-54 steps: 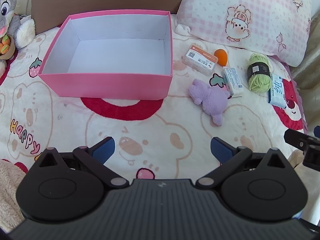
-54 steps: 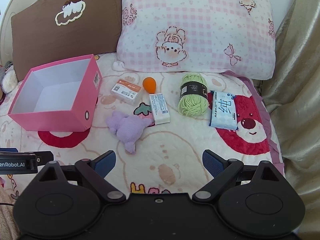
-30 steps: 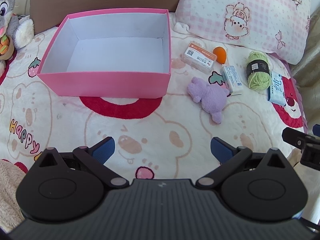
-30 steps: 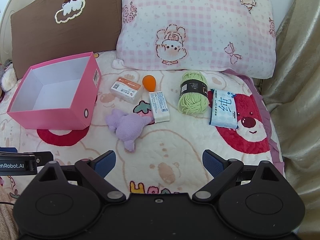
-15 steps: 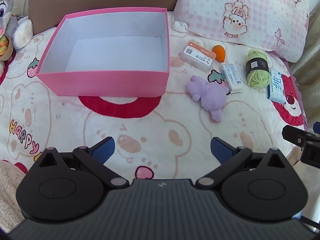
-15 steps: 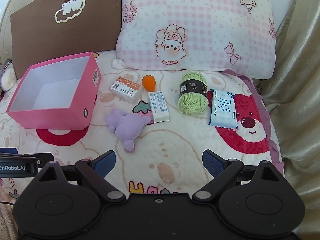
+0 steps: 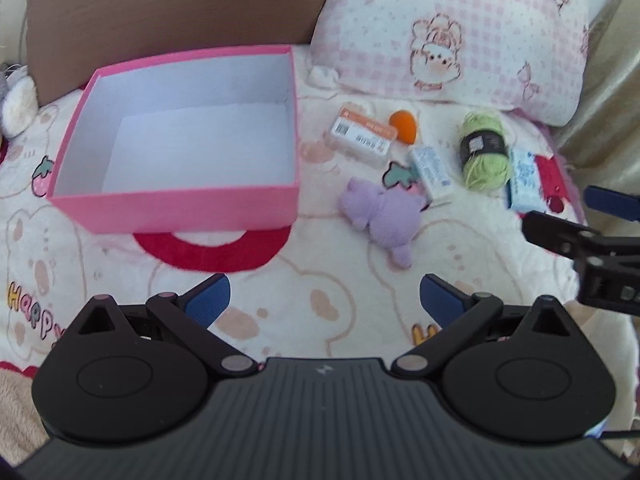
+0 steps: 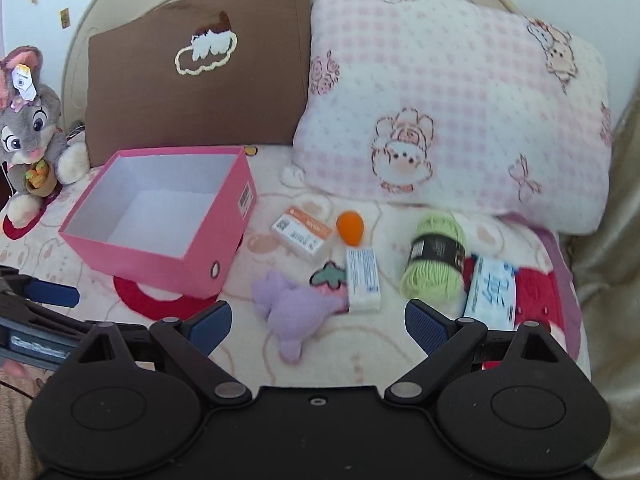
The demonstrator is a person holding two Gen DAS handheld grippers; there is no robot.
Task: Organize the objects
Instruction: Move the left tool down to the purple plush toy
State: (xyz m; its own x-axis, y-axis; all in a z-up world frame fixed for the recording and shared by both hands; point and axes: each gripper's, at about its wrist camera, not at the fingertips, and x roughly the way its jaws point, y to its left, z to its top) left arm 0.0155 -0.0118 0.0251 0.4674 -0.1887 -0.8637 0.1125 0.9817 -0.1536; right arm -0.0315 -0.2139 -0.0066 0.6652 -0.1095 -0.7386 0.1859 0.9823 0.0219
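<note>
Bed's still a mess: purple plush [image 8: 294, 312] lies just right of the empty pink box [image 8: 168, 264], dead ahead of the right gripper [image 8: 318, 322], both grippers' jaws wide apart, left gripper [image 7: 324, 298] farther back.

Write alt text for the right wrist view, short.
An open right claw hovers over a cartoon-print bedspread, aimed at a purple plush toy. Beyond lie a white packet, orange egg-shaped sponge, green yarn skein and blue tissue pack; an empty pink box sits left.
</note>
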